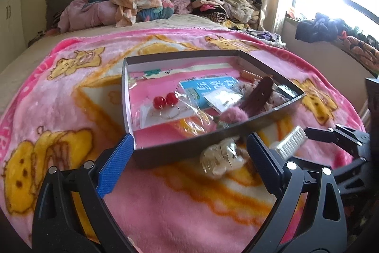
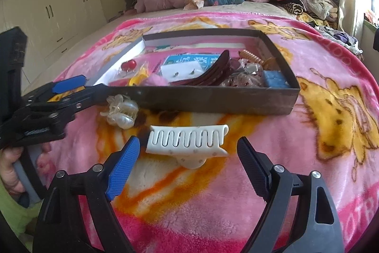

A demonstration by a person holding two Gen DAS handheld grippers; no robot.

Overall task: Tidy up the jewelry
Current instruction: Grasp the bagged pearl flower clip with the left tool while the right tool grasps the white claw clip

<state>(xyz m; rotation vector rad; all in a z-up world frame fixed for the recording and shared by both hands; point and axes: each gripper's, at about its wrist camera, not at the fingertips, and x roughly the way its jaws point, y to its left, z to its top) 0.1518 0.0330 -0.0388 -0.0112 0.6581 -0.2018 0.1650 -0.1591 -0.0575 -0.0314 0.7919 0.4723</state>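
A dark shallow box (image 1: pixel 180 153) (image 2: pixel 213 101) lies on the pink blanket. It holds red ball earrings (image 1: pixel 165 100) (image 2: pixel 129 65), a maroon hair clip (image 1: pixel 257 93) (image 2: pixel 213 75), a pink pompom (image 1: pixel 233 114), an earring card (image 2: pixel 182 71) and other bits. A pearly hair clip (image 1: pixel 221 158) (image 2: pixel 122 112) lies outside the box's near wall, between the open fingers of my left gripper (image 1: pixel 189 146). A white claw clip (image 2: pixel 187 142) (image 1: pixel 292 140) lies just ahead of my open right gripper (image 2: pixel 188 148).
The pink cartoon blanket (image 1: pixel 59 98) (image 2: pixel 331 110) covers a bed. Piled clothes and pillows (image 1: pixel 132 1) lie at the headboard. A window sill with clothes (image 1: pixel 331 30) is at the right; cupboards (image 2: pixel 52 4) stand at the left.
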